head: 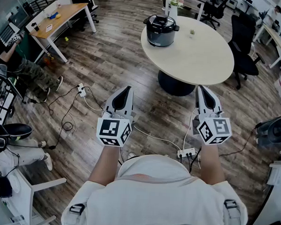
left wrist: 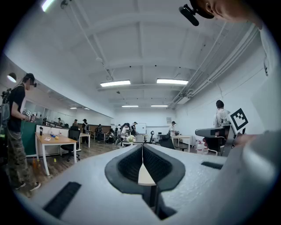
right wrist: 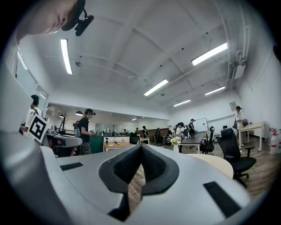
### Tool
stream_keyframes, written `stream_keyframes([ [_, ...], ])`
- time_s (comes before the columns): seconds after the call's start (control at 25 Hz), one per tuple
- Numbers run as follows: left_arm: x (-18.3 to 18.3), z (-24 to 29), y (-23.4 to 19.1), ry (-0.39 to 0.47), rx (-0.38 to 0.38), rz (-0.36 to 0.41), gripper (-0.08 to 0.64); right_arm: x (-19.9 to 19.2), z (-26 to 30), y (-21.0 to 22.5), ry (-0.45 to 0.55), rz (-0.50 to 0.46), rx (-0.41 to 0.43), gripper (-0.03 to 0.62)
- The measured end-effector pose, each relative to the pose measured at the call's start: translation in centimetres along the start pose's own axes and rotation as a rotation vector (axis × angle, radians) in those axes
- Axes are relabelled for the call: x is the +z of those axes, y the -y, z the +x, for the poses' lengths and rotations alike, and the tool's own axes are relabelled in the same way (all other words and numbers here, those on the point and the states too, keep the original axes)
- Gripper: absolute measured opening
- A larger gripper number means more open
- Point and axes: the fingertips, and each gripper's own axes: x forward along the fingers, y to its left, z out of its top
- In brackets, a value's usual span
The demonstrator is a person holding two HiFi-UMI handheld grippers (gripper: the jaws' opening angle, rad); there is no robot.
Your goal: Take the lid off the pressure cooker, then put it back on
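Observation:
The black and silver pressure cooker stands with its lid on, at the far left part of the round cream table. My left gripper and right gripper are held level over the wooden floor, well short of the table, both pointing toward it. Both are shut with nothing between the jaws. In the left gripper view the left gripper has its tips pressed together. In the right gripper view the right gripper is also closed, and the table edge shows at the right.
A small potted plant and a flower vase sit on the table. Black office chairs stand to its right. Cables and a power strip lie on the floor near my feet. A wooden desk is at far left, with people nearby.

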Motion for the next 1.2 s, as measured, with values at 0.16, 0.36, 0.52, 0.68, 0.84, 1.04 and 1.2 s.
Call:
stream_keyframes([
  [0.16, 0.1, -0.4, -0.5, 0.000, 0.007, -0.005, 0.008, 0.0, 0.0, -0.3, -0.001, 0.000, 0.006, 0.000],
  [0.36, -0.2, -1.1, -0.7, 0.000, 0.012, -0.011, 0.008, -0.4, 0.0, -1.1, -0.008, -0.001, 0.022, 0.000],
  [0.52, -0.5, -1.5, -1.0, -0.003, 0.011, -0.014, 0.008, -0.6, 0.0, -1.6, -0.013, -0.009, 0.024, 0.000],
  [0.68, -0.9, -1.9, -0.8, -0.009, 0.008, -0.020, 0.008, -0.9, -0.5, -1.5, -0.010, 0.012, 0.009, 0.000],
  [0.84, -1.2, -2.4, -1.2, -0.017, 0.003, -0.025, 0.008, -0.8, -0.6, -1.7, 0.017, 0.068, 0.004, 0.000],
  [1.04, -1.5, -4.1, -3.0, -0.022, 0.013, -0.030, 0.008, -1.4, 0.0, -4.0, 0.004, 0.067, 0.017, 0.000],
  [1.2, -1.9, -6.3, -5.7, -0.023, 0.036, -0.030, 0.008, -2.1, 1.4, -6.9, -0.010, 0.073, 0.038, 0.000],
])
